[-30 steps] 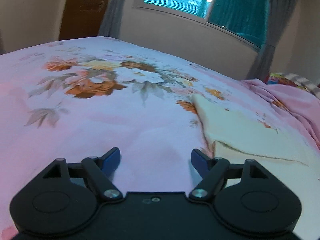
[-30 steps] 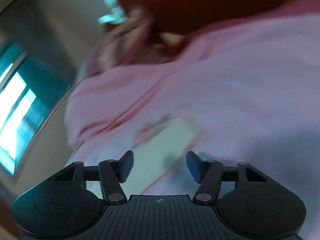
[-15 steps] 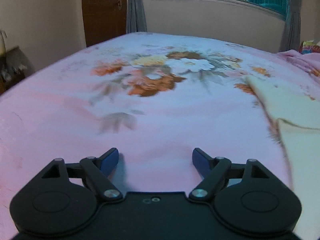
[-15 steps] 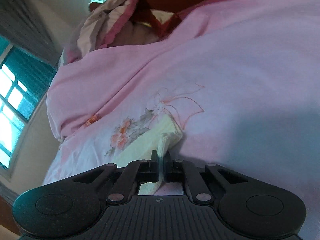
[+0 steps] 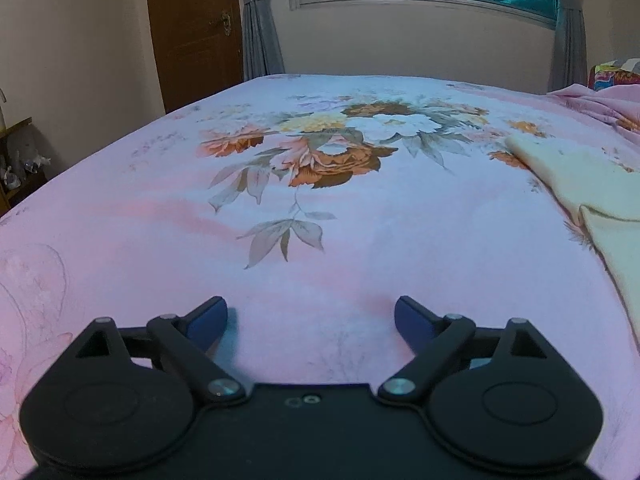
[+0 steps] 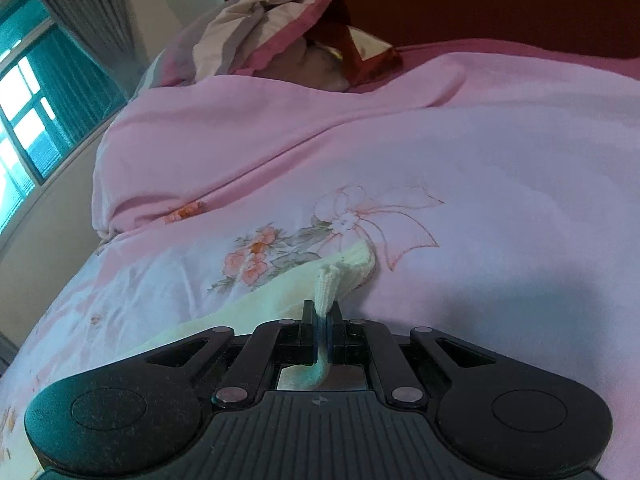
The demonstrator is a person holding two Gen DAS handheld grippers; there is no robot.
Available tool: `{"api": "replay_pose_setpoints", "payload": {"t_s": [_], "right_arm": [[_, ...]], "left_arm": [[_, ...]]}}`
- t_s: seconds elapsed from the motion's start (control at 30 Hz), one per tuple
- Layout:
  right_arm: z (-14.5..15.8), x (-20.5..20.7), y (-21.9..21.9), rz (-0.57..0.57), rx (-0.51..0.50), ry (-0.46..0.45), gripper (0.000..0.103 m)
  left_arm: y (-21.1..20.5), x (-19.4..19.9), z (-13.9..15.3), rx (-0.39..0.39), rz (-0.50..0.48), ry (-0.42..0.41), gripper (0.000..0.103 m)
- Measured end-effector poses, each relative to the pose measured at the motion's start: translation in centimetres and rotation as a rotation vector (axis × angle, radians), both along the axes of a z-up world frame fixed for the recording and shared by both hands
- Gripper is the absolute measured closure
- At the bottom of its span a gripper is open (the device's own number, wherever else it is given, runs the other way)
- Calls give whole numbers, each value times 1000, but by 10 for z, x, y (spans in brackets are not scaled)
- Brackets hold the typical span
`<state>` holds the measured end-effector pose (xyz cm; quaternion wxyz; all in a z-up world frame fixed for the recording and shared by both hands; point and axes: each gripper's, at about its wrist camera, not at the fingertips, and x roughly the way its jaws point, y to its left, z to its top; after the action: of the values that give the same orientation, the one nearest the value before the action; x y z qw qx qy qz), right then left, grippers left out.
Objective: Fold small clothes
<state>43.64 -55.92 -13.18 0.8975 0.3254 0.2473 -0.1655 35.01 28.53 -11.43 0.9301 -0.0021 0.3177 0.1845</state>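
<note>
Right gripper [image 6: 323, 322] is clamped on a rib-knit corner of the cream garment [image 6: 256, 304], which trails off to its left across the bed [image 6: 500, 184]. Left gripper [image 5: 310, 316] has just been opening, jaws wide, nothing between; the garment [image 5: 584, 188] lies off to its right.

Risks: one-corner pinch is thin, so a pull may slip it or drag the cloth askew; left may grab the sheet instead.

Count: two grippers, one garment, probably already folded once.
</note>
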Motion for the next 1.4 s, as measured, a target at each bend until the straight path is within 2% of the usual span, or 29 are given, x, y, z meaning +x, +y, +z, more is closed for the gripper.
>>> {"api": "replay_pose_setpoints", "payload": {"t_s": [0.2, 0.3, 0.4, 0.43, 0.57, 0.7, 0.8, 0.87, 0.97, 1.03, 1.2, 1.4], "right_arm": [[24, 9, 20, 27, -45, -21, 99], [49, 19, 44, 70, -61, -67, 99], [79, 36, 81, 144, -70, -130, 99], [90, 44, 98, 177, -71, -154, 99], [128, 73, 188, 334, -77, -243, 99], [147, 96, 302, 536, -71, -295, 99], [141, 103, 385, 677, -48, -292, 99], [125, 102, 444, 779, -39, -268, 99], [96, 95, 512, 910, -82, -218, 99], [76, 87, 544, 968, -142, -183, 99], [45, 78, 567, 1011, -222, -136, 99], [39, 67, 584, 1035, -270, -111, 98]], "left_arm": [[6, 0, 4, -21, 4, 1, 13], [11, -3, 10, 52, 6, -3, 13], [26, -4, 9, 99, 5, 53, 12], [33, -5, 8, 85, 2, 64, 11], [65, -19, 7, -56, 3, 44, 11], [80, -32, 6, -87, 34, 29, 10], [88, -38, 3, -132, 30, 5, 10], [84, -39, 1, -116, 28, -2, 10], [80, -37, -2, -87, 26, -2, 9], [82, -37, -3, -100, 25, -8, 8], [85, -42, -3, -126, 23, -27, 7], [84, -42, -4, -119, 22, -31, 7]]}}
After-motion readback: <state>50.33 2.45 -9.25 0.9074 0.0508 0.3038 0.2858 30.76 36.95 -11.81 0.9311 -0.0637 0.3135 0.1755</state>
